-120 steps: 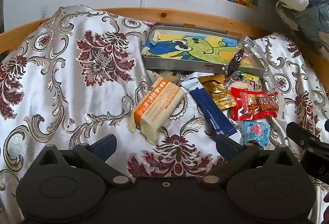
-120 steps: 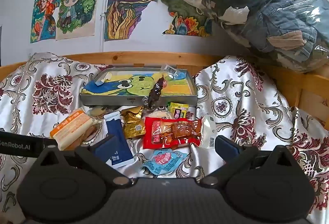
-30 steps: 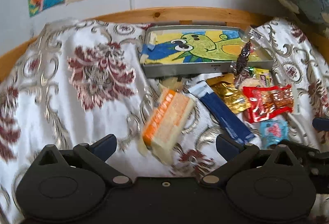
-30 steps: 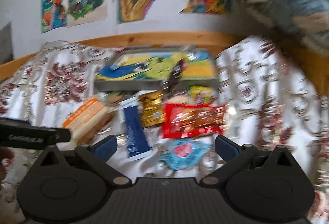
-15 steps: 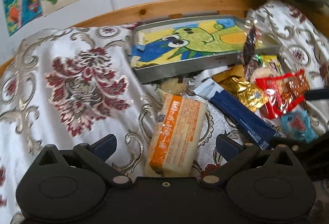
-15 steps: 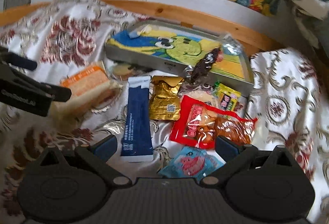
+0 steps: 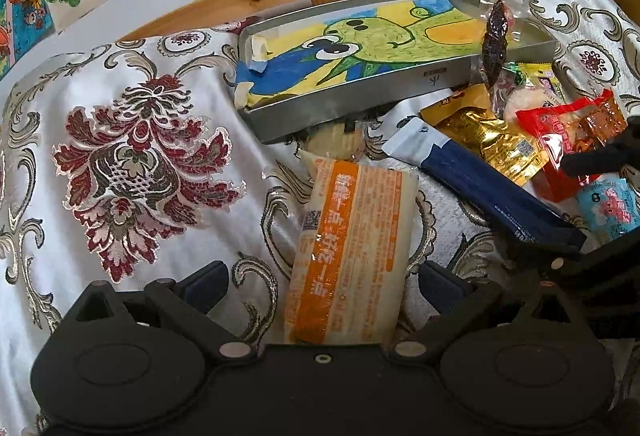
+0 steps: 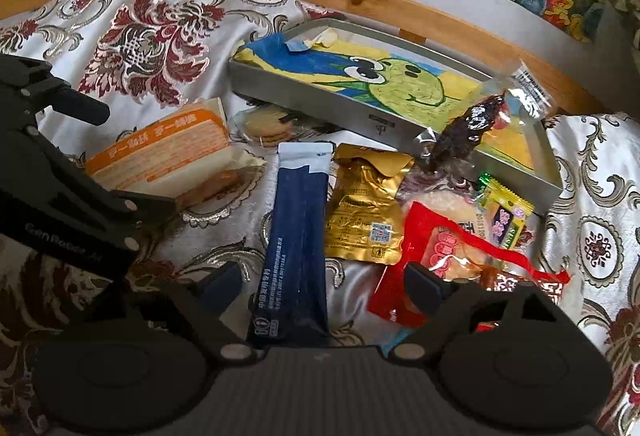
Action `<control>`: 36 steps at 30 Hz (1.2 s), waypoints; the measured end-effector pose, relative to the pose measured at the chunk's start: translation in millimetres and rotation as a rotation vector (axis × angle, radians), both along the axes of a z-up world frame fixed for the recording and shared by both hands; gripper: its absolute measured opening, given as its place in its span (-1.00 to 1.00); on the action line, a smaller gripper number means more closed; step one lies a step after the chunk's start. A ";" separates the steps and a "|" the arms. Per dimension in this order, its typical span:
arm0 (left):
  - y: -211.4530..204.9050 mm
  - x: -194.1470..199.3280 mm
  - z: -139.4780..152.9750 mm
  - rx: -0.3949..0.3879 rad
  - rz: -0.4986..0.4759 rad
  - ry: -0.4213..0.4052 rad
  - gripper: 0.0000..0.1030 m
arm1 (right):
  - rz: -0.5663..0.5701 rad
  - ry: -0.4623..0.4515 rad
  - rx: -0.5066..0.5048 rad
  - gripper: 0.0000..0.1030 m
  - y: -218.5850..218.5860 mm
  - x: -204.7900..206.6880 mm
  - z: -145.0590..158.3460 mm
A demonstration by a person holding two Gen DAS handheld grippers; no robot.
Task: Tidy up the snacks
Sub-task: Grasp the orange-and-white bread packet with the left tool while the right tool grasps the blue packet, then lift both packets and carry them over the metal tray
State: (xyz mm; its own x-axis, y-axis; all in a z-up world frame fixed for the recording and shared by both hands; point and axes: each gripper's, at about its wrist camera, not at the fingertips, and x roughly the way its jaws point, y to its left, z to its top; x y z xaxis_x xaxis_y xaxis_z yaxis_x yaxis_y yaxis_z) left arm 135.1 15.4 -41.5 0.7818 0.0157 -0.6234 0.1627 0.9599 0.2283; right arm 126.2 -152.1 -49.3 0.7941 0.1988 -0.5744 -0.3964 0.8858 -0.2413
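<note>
grippers tilted down; right gripper (image 8: 322,288) jaws closing astride blue sachet (image 8: 296,248).

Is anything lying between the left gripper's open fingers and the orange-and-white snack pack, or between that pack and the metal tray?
Nothing blocks the left gripper: the orange snack pack already lies between its open fingers. Toward the metal tray, only a round cracker packet sits against the tray's front wall.

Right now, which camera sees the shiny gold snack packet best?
The right wrist view. There the gold packet lies near the middle, its whole front showing, between the blue stick pack and the red bag. The left wrist view shows it only far off at the right edge, smaller and partly covered.
</note>
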 end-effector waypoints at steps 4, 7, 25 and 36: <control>-0.3 0.8 0.1 -0.011 -0.003 0.002 0.82 | 0.000 0.018 0.004 0.50 -0.3 3.3 -6.1; 0.4 1.4 0.0 -0.026 -0.005 0.010 0.72 | 0.005 0.044 0.010 0.22 0.4 5.5 -9.8; 0.9 -4.5 0.7 -0.111 -0.025 0.006 -0.01 | 0.008 0.034 0.030 -0.26 4.0 1.7 -13.7; 1.6 -15.1 16.6 -0.162 0.001 -0.047 -0.05 | 0.013 -0.104 -0.106 -0.35 11.9 -27.8 -4.4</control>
State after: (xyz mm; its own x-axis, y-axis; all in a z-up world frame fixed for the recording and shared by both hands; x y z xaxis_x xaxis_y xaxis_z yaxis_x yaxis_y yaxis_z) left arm 119.9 17.0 -24.9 0.8102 -0.0814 -0.5805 0.1548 0.9849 0.0778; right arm 98.4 -140.2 -53.7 0.8479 0.1524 -0.5078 -0.3760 0.8480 -0.3734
